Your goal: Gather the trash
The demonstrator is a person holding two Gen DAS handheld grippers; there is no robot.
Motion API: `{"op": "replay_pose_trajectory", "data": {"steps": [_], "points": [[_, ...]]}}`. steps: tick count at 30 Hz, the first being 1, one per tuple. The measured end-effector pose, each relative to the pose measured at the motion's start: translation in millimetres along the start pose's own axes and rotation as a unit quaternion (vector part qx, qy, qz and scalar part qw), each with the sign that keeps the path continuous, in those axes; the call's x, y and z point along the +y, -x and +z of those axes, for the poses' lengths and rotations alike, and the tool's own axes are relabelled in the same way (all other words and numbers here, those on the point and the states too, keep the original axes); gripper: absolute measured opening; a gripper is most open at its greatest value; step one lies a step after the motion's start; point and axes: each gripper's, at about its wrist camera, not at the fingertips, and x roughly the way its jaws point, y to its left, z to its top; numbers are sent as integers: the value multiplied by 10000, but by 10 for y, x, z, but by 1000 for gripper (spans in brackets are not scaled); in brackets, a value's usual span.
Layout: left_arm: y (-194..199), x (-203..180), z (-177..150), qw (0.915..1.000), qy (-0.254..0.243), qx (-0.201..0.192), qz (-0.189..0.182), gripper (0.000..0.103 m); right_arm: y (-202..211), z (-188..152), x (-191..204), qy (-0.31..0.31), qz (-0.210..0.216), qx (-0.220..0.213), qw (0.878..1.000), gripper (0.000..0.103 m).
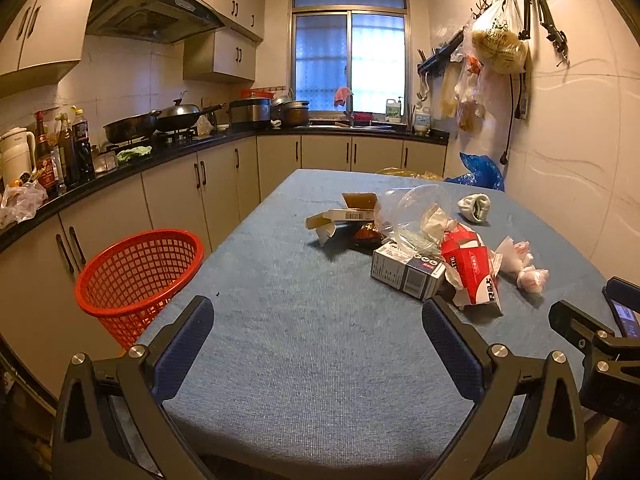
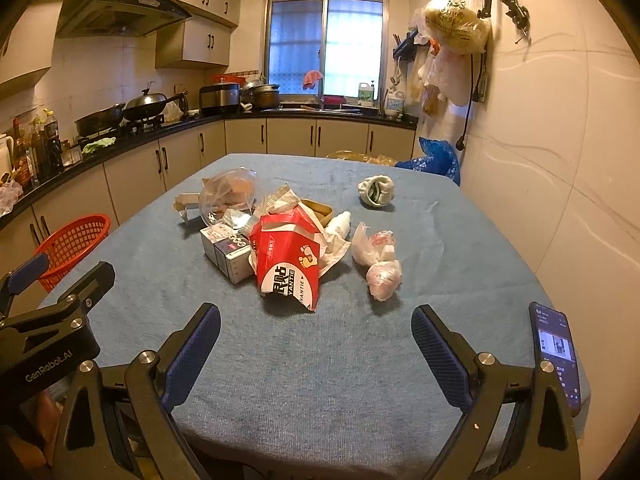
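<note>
A pile of trash lies mid-table on the blue cloth (image 1: 320,360): a torn red carton (image 1: 474,270) (image 2: 290,262), a white box (image 1: 406,270) (image 2: 226,254), a clear plastic bag (image 1: 412,208) (image 2: 230,196), flat cardboard boxes (image 1: 344,212), knotted white bags (image 1: 526,268) (image 2: 378,262) and a crumpled pale wad (image 1: 476,206) (image 2: 376,190). A red mesh basket (image 1: 138,276) (image 2: 70,244) stands on the floor left of the table. My left gripper (image 1: 318,316) is open and empty, short of the pile. My right gripper (image 2: 316,324) is open and empty, just short of the red carton.
A phone (image 2: 556,356) lies at the table's right front edge. The wall is close on the right, with hanging bags (image 1: 496,44). A counter (image 1: 120,168) with pots and bottles runs along the left and back. A blue bag (image 1: 480,170) sits beyond the table's far right corner.
</note>
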Motion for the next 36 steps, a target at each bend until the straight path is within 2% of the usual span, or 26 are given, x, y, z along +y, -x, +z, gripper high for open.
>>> {"op": "replay_pose_trajectory", "data": {"steps": [22, 32, 36], "points": [[-66, -14, -31, 10000, -7, 75, 10, 103, -80, -48, -37, -38, 31, 88, 9999, 98], [-198, -27, -18, 9995, -82, 300, -48, 103, -234, 24, -259, -302, 244, 241, 9990, 98], [-314, -44, 43, 9988, -132, 460, -139, 103, -324, 66, -308, -322, 535, 370, 9974, 95]]}}
